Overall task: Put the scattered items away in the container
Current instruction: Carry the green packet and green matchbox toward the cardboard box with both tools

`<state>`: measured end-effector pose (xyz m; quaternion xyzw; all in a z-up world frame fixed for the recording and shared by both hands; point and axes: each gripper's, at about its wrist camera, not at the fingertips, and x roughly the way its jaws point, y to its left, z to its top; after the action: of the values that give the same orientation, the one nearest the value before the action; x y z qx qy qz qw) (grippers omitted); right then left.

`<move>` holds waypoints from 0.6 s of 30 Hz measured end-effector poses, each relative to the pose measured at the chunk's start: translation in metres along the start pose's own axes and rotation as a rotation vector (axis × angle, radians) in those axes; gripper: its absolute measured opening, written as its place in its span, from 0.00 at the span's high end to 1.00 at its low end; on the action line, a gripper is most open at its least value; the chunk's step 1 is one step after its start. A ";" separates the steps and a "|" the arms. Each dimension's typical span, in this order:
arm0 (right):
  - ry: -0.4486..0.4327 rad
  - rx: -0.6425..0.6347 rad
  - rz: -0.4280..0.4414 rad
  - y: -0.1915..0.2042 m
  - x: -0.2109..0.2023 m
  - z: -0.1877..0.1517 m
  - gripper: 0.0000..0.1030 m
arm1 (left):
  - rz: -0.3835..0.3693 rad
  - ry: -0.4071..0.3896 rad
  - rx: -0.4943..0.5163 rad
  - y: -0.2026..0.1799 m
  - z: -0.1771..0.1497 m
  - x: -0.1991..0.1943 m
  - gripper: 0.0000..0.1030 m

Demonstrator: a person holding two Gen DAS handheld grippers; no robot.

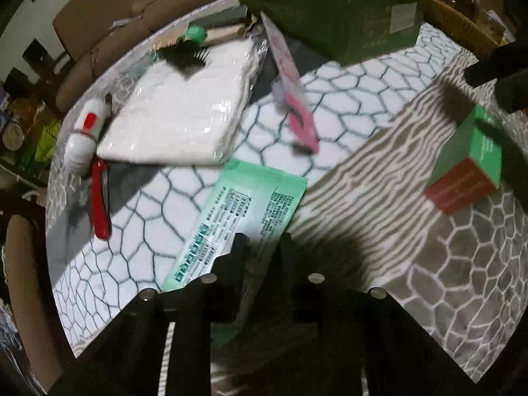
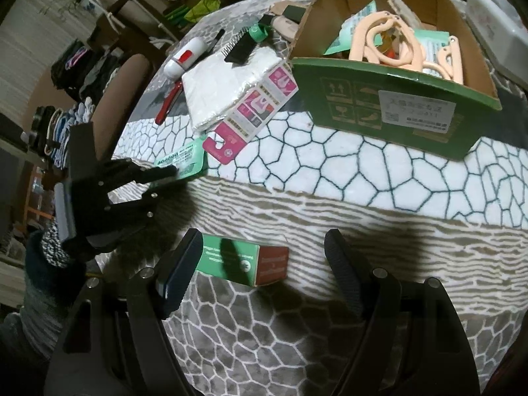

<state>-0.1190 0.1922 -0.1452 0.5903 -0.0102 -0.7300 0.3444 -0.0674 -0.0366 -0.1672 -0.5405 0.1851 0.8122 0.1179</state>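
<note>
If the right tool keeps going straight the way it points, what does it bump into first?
Most likely the small green and brown box. It lies on the patterned cloth just ahead of the right tool, whose fingers stand open around it. Depth is hard to judge, so it may touch cloth instead.

Cloth (image 2: 379,178): white with dark-green cell outlines, brown-and-white wavy band, grey cells outlined white. Box (image 2: 396,105): green outside, brown inside. Packet (image 1: 237,204): mint green, printed text. Card (image 2: 254,112): pink and white. Carton (image 2: 244,262): green, red-brown end. Cutter (image 1: 100,198): red. Hangers (image 2: 396,43): peach. Grippers: black.
</note>
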 end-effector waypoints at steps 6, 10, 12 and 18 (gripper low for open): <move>-0.027 -0.002 -0.004 0.002 -0.006 0.003 0.28 | -0.182 -0.170 -0.207 0.029 0.003 -0.045 0.97; -0.040 -0.015 -0.035 0.007 -0.009 0.002 0.24 | -0.337 -0.280 -0.349 0.055 0.004 -0.068 0.98; -0.032 -0.023 -0.039 0.012 -0.006 -0.001 0.24 | -0.394 -0.305 -0.400 0.061 0.007 -0.069 0.98; 0.024 -0.088 -0.098 0.039 0.015 -0.020 0.23 | -0.324 -0.172 -0.451 0.061 -0.003 -0.045 0.97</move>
<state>-0.0836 0.1630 -0.1478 0.5830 0.0548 -0.7386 0.3340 -0.0713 -0.0926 -0.1165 -0.5047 -0.0996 0.8463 0.1384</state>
